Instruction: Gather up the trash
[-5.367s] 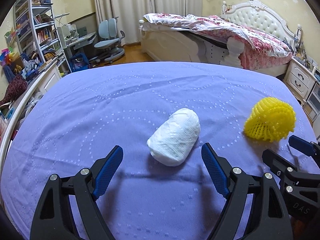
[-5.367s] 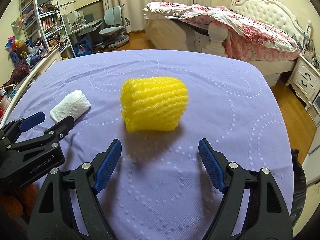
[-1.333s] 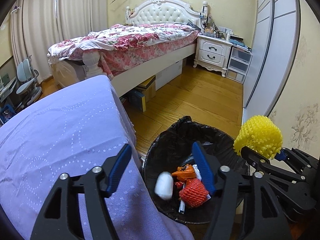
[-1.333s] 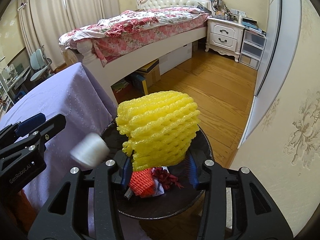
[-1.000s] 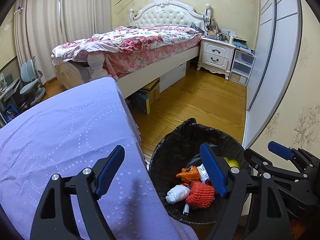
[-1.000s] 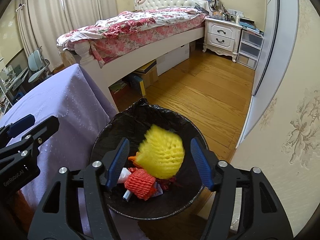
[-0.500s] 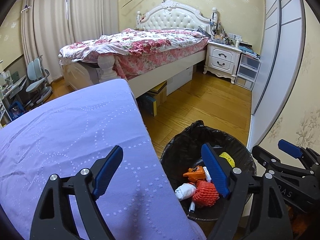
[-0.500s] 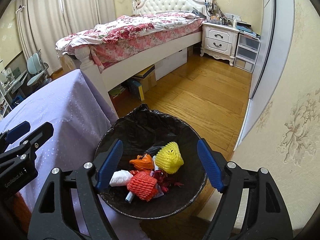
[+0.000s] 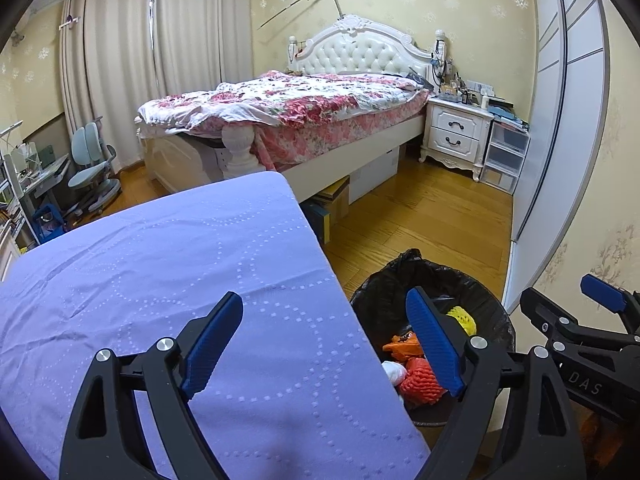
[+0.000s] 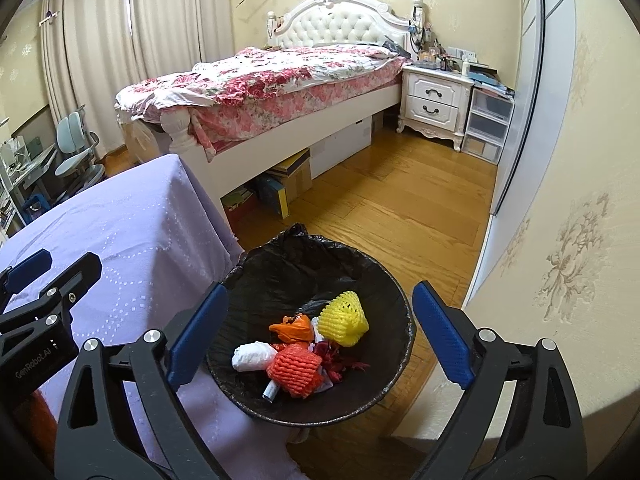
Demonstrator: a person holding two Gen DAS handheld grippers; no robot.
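Bed [image 9: 320, 116], nightstand [image 10: 434, 106], desk chair [image 9: 90, 168]

Black bin liner [image 10: 304, 276] — yellow foam net [image 10: 343, 319], lilac dotted cloth [image 9: 160, 248].

The round black-lined trash bin [image 10: 256, 280] gapes uncovered, wedged between the purple-clothed table [image 10: 132, 232] and cream papered wall [image 10: 568, 200].

Black plastic left claw [image 9: 324, 344] and right claw [image 10: 320, 336], ribbed blue pads, silver screws.
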